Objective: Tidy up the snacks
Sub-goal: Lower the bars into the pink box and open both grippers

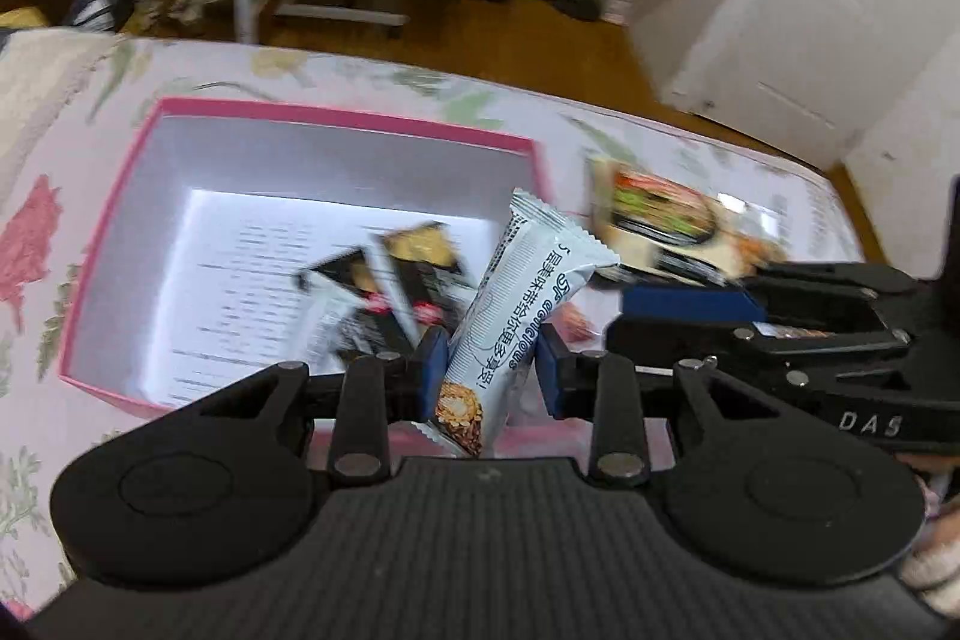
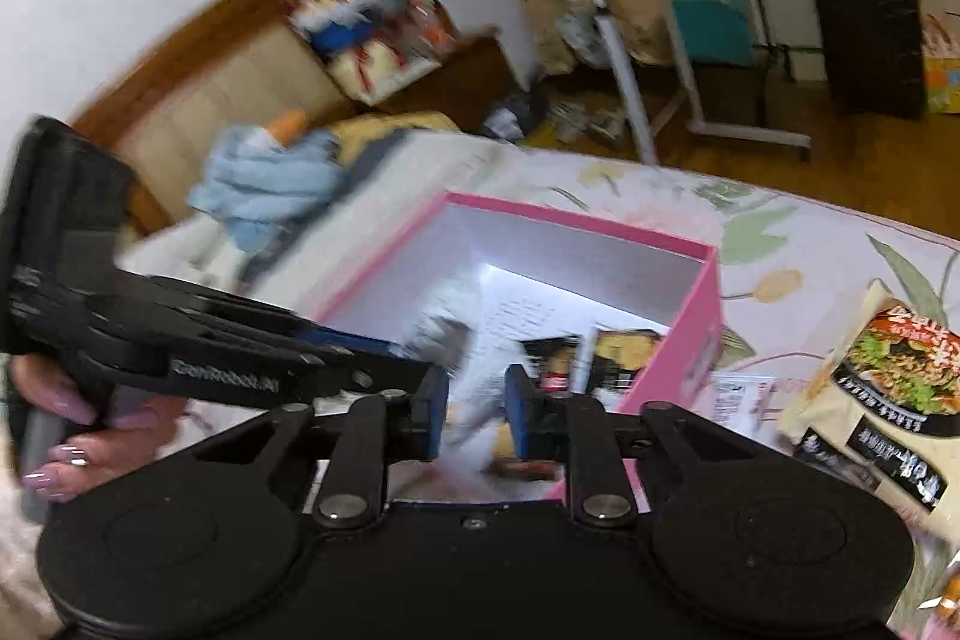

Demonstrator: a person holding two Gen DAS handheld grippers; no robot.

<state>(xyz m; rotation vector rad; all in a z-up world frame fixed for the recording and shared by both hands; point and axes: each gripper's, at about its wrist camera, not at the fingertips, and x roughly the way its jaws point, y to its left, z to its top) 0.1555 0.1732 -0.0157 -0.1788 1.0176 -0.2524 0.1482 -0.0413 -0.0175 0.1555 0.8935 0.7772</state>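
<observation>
Soft, even daylight fills both views. The brightest spot is a glare patch on the white floor of the open pink cardboard box (image 1: 150, 133), whose inner walls sit in grey shade. Motion blur smears everything beyond the box, most heavily in the right wrist view. Fisheye distortion bends the room at the edges, with dark corners.

Right hand-held gripper (image 2: 477, 415) above pink box (image 2: 678, 370), blurred white wrapper (image 2: 474, 376) between its fingers (contact unclear), noodle packet (image 2: 888, 400) beside box
</observation>
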